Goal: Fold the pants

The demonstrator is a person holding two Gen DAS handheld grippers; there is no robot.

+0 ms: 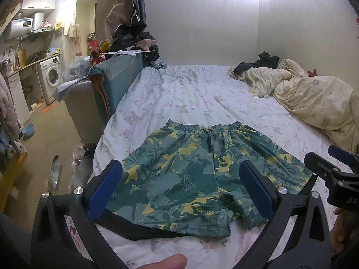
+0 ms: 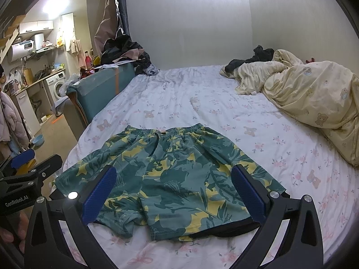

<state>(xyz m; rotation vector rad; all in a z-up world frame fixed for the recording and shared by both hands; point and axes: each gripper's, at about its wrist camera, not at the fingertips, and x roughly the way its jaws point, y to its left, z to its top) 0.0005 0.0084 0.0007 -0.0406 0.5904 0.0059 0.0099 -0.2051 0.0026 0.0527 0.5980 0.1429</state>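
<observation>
Green shorts with a yellow leaf print (image 1: 193, 174) lie flat on the bed, waistband away from me, leg hems toward me. They also show in the right wrist view (image 2: 170, 179). A black strip of cloth (image 1: 139, 228) pokes out under the hems. My left gripper (image 1: 179, 190) is open and empty, held above the left leg. My right gripper (image 2: 174, 192) is open and empty, above the right leg. The right gripper shows at the right edge of the left wrist view (image 1: 336, 168). The left gripper shows at the left edge of the right wrist view (image 2: 29, 170).
The bed has a white floral sheet (image 1: 202, 94). A crumpled cream duvet (image 1: 314, 98) and dark clothes (image 1: 264, 62) lie at the far right. A teal sofa (image 1: 114, 78) stands by the bed's left side, with a kitchen and washing machine (image 1: 51, 74) beyond.
</observation>
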